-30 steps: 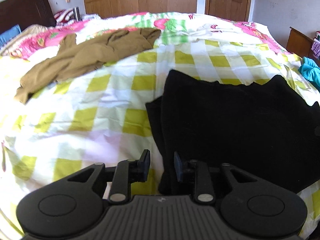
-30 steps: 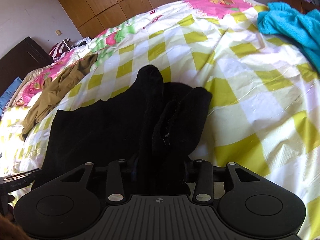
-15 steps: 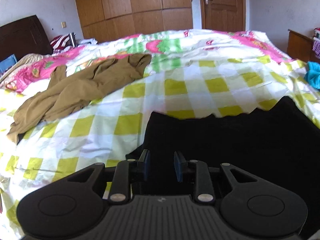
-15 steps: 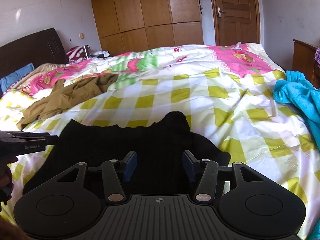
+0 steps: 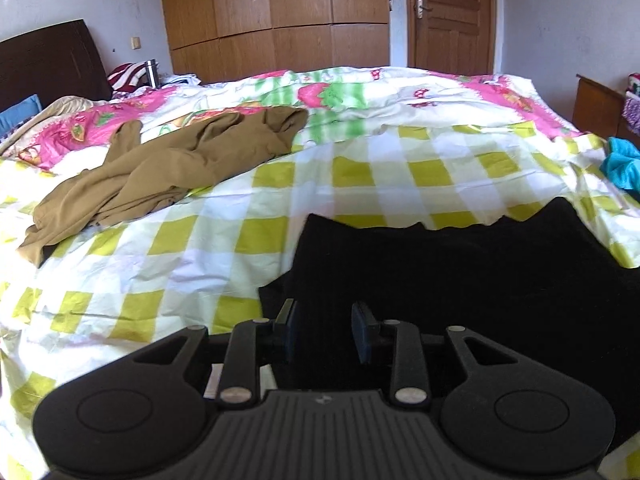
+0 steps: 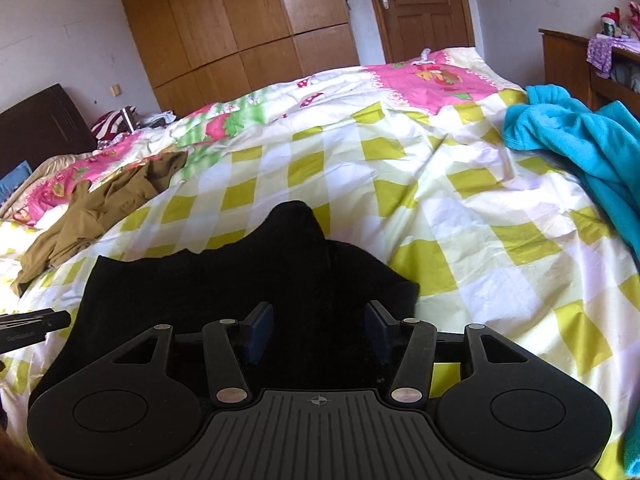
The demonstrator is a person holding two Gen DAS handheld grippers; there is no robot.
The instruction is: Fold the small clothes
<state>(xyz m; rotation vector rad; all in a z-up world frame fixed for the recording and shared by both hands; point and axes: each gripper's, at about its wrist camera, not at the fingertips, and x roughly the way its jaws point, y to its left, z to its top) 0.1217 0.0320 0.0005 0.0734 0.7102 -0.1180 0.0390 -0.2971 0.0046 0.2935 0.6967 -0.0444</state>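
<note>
- The black garment point(image 5: 460, 272) lies spread on the green-and-white checked bedspread point(image 5: 360, 172), right in front of both grippers; in the right wrist view it point(image 6: 248, 284) has a hump rising at its far edge and a flap reaching out to the right.
- A second ago the right gripper point(image 6: 318, 330) was clamped on a bunched, raised fold of this cloth; now its fingers stand wide apart and the cloth lies low between them, let go.
- The bunched ridge seen then has settled into a flatter shape, with only the single hump left at the far edge.
- The left gripper point(image 5: 325, 328) has widened its gap since a second ago; its fingers are parted, with black cloth showing between and under them, and the pads do not press on it.
- Both views have tilted up since then: wardrobe point(image 5: 280, 16) and door point(image 6: 416, 4) now fill the top of each.
- The left gripper sits low over the near left part of the garment, pointing across the bed.
- The right gripper sits low over the near right part, pointing the same way; the left tool shows at the left edge of the right wrist view.
- A brown garment point(image 5: 160, 168) lies crumpled well apart to the far left, a turquoise one point(image 6: 580, 140) on the right.
</note>
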